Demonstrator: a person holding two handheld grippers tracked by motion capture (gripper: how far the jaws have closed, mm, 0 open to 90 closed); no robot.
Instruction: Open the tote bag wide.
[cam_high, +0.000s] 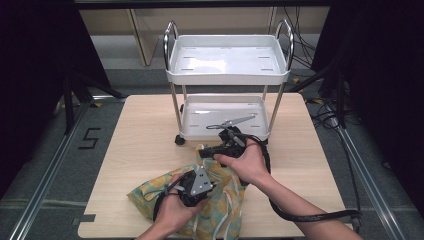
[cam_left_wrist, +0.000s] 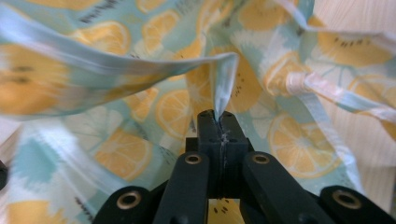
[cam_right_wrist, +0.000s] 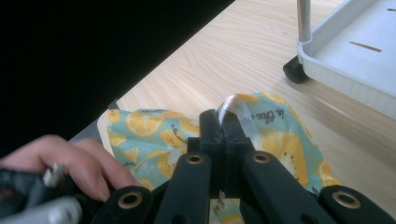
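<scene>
A: From the high view, where is the bag?
B: The lemon-print bag (cam_high: 220, 192) lies on the desk (cam_high: 145, 150) near the front edge, before the white cart (cam_high: 227, 65). The left gripper (cam_high: 192, 187) and the right gripper (cam_high: 212, 150) are both on it.
A: And the left gripper view?
B: The jaws are pressed together, pinching a fold of the bag (cam_left_wrist: 116, 144).
A: The right gripper view?
B: There the jaws also pinch the bag's edge (cam_right_wrist: 275, 149), just beside the cart's wheel (cam_right_wrist: 295, 70).
</scene>
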